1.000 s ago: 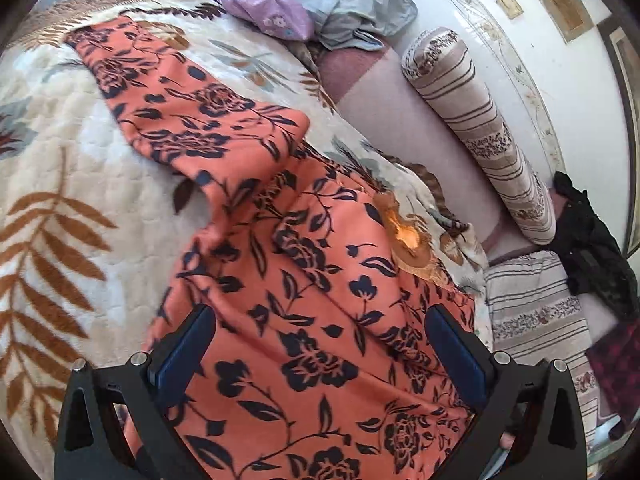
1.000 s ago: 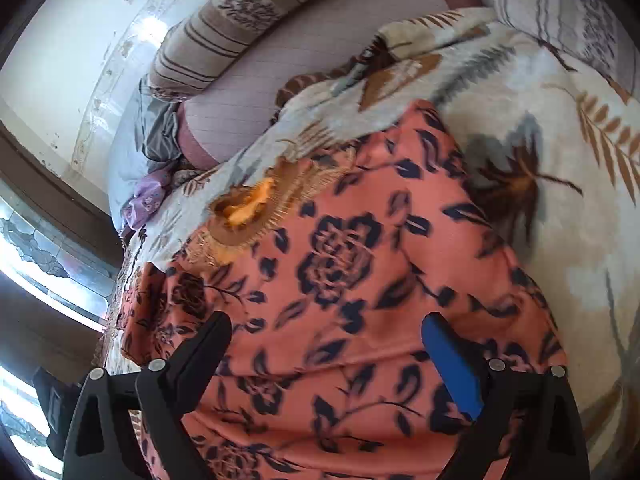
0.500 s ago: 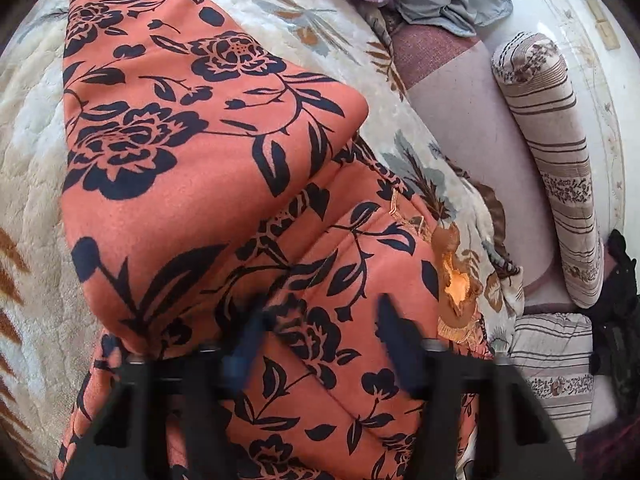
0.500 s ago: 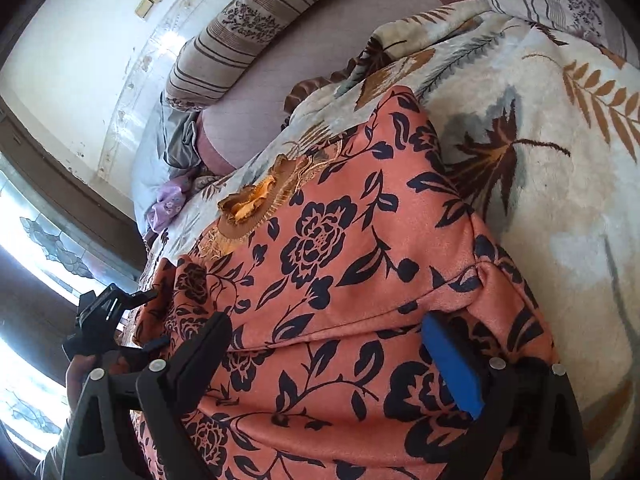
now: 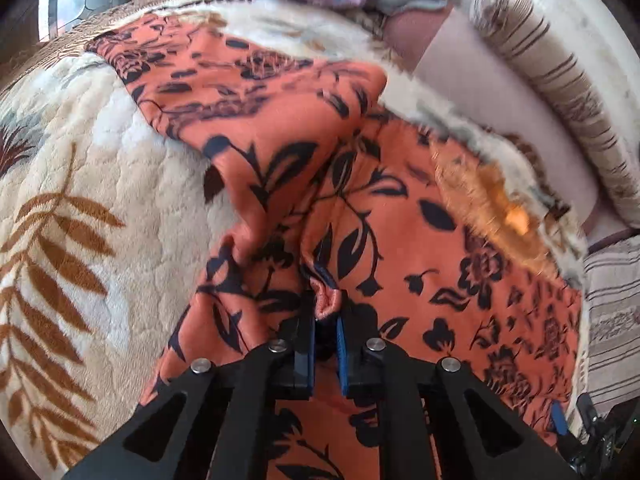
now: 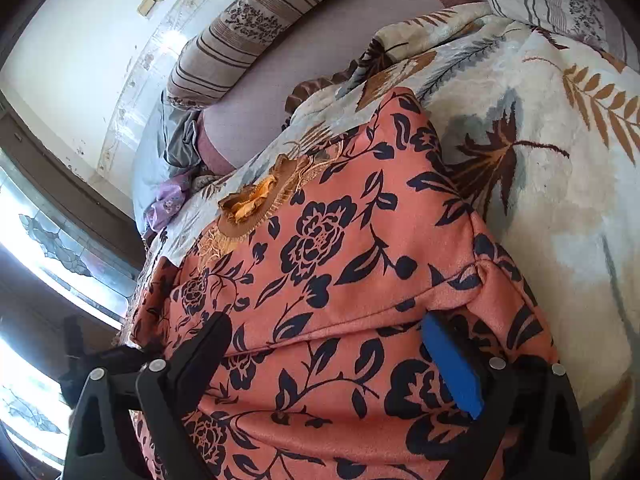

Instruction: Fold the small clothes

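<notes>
Left wrist, left tongs (image 5: 325, 334) pinching orange floral garment (image 5: 400, 240), right tongs (image 6: 332, 356) spread wide.

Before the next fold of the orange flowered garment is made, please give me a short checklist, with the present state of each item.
1. Left gripper closed on the orange flowered garment: ok, a pinch of cloth sits between the fingers.
2. Right gripper holding cloth: not ok, jaws wide open above the garment.
3. Garment lying flat: not ok, bunched near the left grip.
4. Garment resting on the leaf-pattern blanket: ok.
5. Striped bolster apart from the garment: ok.
6. Grip firmness: cannot tell.
</notes>
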{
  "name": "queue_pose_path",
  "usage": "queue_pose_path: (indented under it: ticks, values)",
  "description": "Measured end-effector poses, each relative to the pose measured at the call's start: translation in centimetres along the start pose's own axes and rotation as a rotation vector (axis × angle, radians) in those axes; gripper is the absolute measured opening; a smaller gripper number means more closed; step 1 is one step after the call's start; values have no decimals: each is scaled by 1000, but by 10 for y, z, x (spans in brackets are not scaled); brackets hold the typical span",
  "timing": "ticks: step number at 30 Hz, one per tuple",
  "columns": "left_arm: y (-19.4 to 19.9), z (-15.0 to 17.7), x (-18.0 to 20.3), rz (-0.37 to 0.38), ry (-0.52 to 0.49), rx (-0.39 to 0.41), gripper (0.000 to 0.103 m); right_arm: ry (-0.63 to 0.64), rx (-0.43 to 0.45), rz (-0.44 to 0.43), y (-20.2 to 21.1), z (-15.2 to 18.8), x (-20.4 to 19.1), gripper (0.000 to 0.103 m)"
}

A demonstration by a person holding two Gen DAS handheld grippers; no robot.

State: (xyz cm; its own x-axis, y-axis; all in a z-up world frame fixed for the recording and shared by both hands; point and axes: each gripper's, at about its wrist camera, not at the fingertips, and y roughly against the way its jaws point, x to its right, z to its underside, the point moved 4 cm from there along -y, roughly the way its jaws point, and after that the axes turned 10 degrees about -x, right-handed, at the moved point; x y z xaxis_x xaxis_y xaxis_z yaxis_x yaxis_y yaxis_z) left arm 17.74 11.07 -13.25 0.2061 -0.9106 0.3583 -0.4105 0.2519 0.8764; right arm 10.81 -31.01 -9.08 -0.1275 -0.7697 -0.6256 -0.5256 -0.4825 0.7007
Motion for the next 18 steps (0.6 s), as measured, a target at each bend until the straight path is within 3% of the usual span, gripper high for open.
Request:
queue_pose_path:
  ticks: [2, 5, 10, 12, 15, 16, 18]
  values:
    - [2, 2, 3, -14, -50, 4, 11, -21, -16, -28, 8, -1, -3, 97]
    - [1, 8, 6, -26, -114, 43, 11, -15, 45, -61, 29, -13, -16, 97]
    - [2, 18, 0, 20, -108, 79, 11, 18, 21, -92, 22, -52, -38, 97]
    - [5, 21, -7, 62, -90, 81, 11, -27, 2, -82, 7, -71, -26, 97]
    - [5, 19, -14, 96, -77, 85, 11, -195, -56, 54, -24, -88, 25, 97]
    - [3, 18, -13, 102, -73, 87, 11, -243, -55, 7, -28, -89, 36, 96]
    - [3, 18, -13, 108, -72, 91, 11, -230, -21, 8, -17, -94, 27, 96]
